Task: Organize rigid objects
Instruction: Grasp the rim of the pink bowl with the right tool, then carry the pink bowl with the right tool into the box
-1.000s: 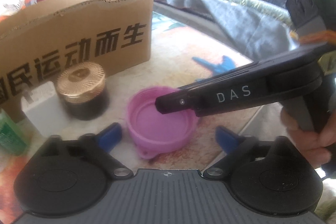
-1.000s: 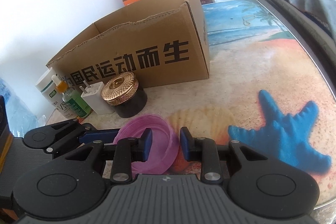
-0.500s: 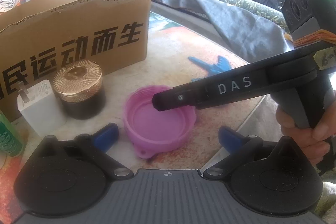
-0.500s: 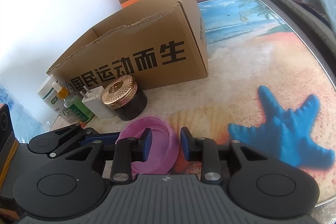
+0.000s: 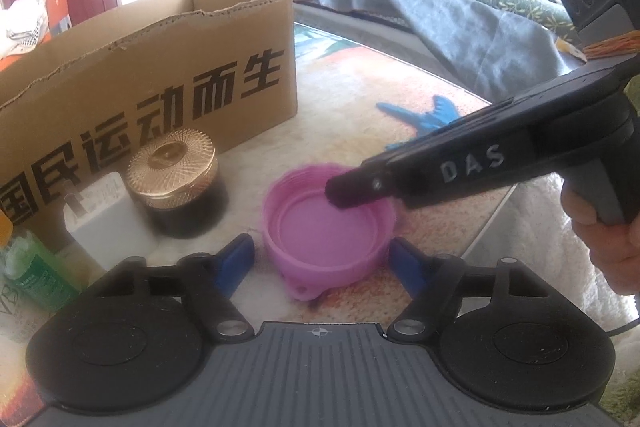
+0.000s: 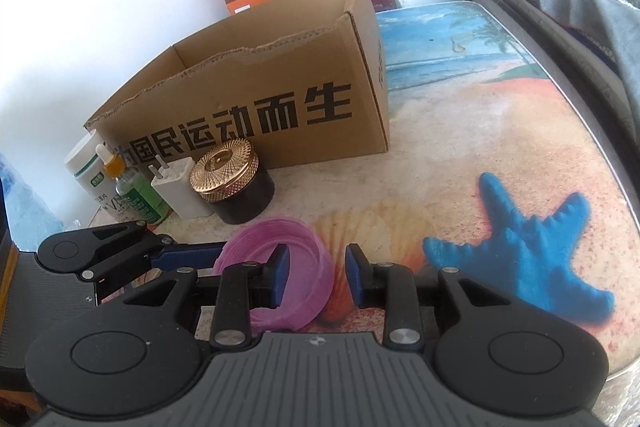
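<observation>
In the left wrist view the far rim of the pink lid [image 5: 326, 227] is hidden behind the tip of the right tongs [image 5: 352, 189], and that tip is blurred. At the lower left edge a green bottle [image 5: 30, 273] is cut off and soft. In the right wrist view the lid [image 6: 280, 267] is partly covered by the inner finger of the right tongs [image 6: 316, 277].

A hand [image 5: 600, 239] at the right edge grips the handle, and the right tongs slant down from upper right toward the frame's centre. They are partly closed: one finger sits inside the lid, the other outside its wall, though whether they actually squeeze it I cannot tell.

The left tongs [image 5: 322, 259] are spread wide, straddling the lid without touching it.

The lid lies open side up on the beach-print surface [image 6: 460, 155] (blue starfish to the right), just beside a gold-capped jar [image 5: 180, 179], a white charger [image 5: 104, 219] and a cardboard box [image 5: 148, 87].
</observation>
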